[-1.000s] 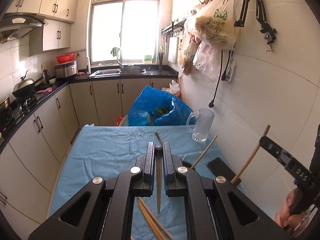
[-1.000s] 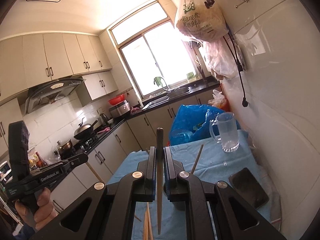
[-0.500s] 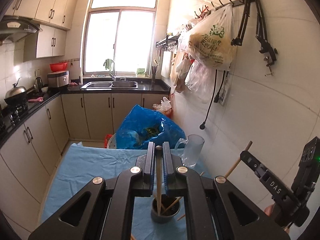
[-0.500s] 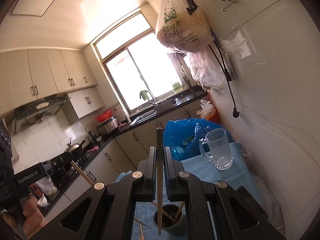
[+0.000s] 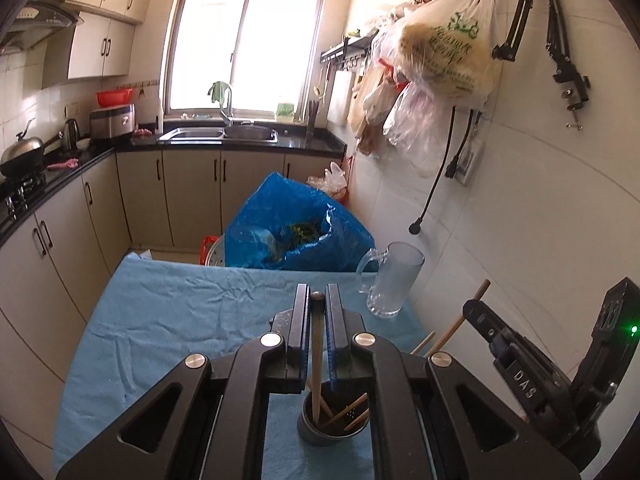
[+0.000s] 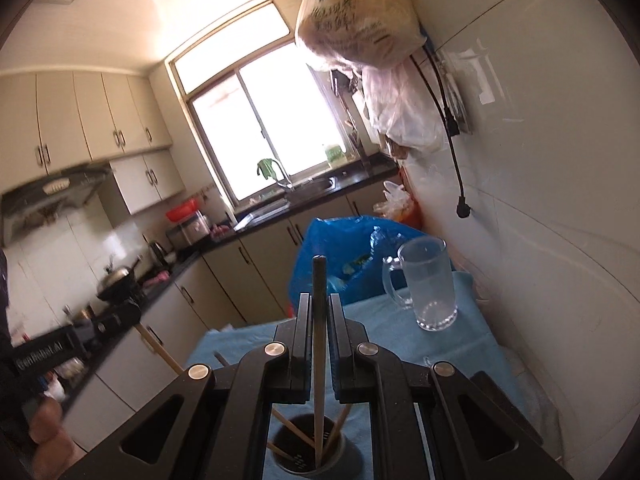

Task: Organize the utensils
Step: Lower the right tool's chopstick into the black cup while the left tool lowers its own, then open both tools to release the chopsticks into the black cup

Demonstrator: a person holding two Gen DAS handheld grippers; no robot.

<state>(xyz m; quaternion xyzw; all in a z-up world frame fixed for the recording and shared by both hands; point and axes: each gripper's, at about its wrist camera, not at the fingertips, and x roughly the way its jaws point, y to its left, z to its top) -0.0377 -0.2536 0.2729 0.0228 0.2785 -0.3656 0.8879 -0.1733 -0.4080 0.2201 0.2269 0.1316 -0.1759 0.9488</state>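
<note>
Kitchen table's blue cloth; each hand-held gripper clamps a chopstick

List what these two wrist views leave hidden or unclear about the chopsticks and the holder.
- Left wrist view: the dark holder has its near side hidden by the left gripper.
- Right wrist view: the holder's base is cut off by the bottom edge.
- Right wrist view: the left gripper's chopstick is blurred, its lower end hidden behind the right gripper.

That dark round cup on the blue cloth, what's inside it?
The dark round cup holds several wooden chopsticks leaning against its wall. Each gripper's clamped chopstick also dips its lower end in. The gripper bodies cover part of the rim, and the cup's bottom is too dark to see.
</note>
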